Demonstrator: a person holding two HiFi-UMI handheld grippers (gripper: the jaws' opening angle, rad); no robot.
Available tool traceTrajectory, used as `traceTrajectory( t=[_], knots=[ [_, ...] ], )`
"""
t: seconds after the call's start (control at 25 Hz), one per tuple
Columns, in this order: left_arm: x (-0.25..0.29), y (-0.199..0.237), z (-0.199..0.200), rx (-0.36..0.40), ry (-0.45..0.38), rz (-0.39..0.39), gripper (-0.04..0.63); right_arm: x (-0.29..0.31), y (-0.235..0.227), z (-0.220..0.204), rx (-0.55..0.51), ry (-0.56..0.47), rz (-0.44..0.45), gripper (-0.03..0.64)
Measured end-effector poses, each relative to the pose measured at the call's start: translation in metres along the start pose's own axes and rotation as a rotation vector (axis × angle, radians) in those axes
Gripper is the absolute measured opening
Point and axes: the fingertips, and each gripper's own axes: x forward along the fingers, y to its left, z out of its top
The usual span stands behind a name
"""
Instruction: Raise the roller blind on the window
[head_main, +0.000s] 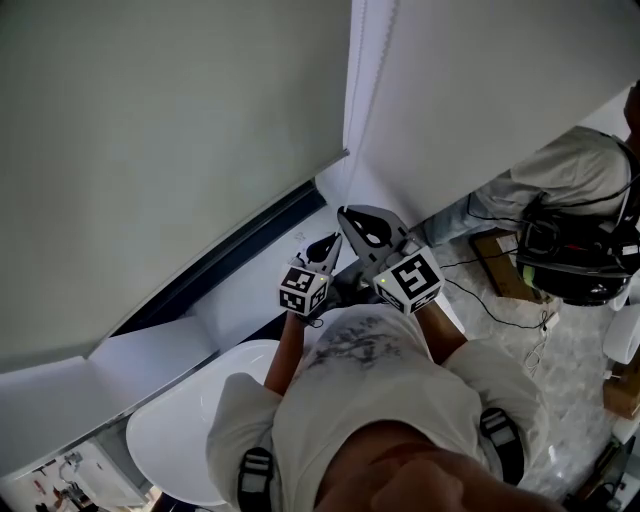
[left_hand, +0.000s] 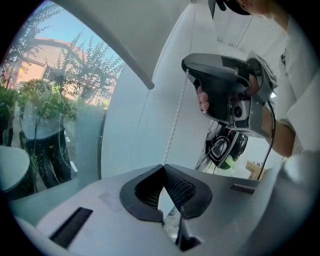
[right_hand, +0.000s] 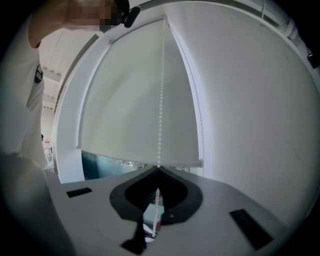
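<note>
Shirt: the person's white shirt (head_main: 380, 400) fills the lower middle of the head view, closest to the lens. Both forearms reach out past it toward the window corner.
Left gripper (left_hand: 163, 167): jaws pinched together at the tip on the bead chain (left_hand: 175, 120), which climbs from the pads up and to the right.
Right gripper (right_hand: 158, 169): also clamped on that chain, which passes between the pads and runs straight up the frame. In the left gripper view it grips higher on the same strand, at upper right.
Roller blind (right_hand: 135, 100): partly raised, with its hem bar crossing mid-frame and a strip of window glass (right_hand: 115, 164) showing beneath.
Free strand (right_hand: 199, 115): hangs just right of the gripped one, untouched.
Risk: the beads could slip through the pads if the pull outruns the grip. Pulling away from the chain's own line may jam it at the top. With the grippers so close, they could knock together on a regrip. Hauling the wrong strand would lower the blind.
Hand pose: both grippers are held before the chest, near level and tipped slightly down, the right above the left. Fingers (left_hand: 202, 102) wrap the right handle.
</note>
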Motion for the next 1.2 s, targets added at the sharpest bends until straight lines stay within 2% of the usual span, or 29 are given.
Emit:
traceTrajectory(
  t=[0.32, 0.64, 0.72, 0.84, 1.04, 1.2],
  knots=[
    [0.001, 0.007, -0.027, -0.015, 0.020, 0.009, 0.008, 0.002, 0.004, -0.025, 0.008, 0.021, 0.000, 0.061],
    [-0.017, 0.005, -0.015, 0.040, 0.012, 0.033, 0.010, 0.001, 0.004, -0.021, 0.010, 0.012, 0.018, 0.061],
    [-0.029, -0.003, 0.001, 0.048, -0.017, 0.025, 0.013, -0.001, 0.004, -0.020, 0.005, 0.012, 0.021, 0.061],
    [-0.047, -0.016, 0.039, 0.075, -0.082, 0.003, 0.058, -0.001, 0.005, -0.019, 0.001, 0.008, 0.029, 0.061],
    [-0.078, -0.038, 0.128, 0.138, -0.243, -0.041, 0.066, 0.002, 0.007, -0.017, 0.000, 0.003, 0.043, 0.061],
    [-0.091, -0.060, 0.195, 0.225, -0.326, -0.081, 0.066, 0.000, 0.005, -0.016, 0.000, 0.006, 0.052, 0.061]
  ],
)
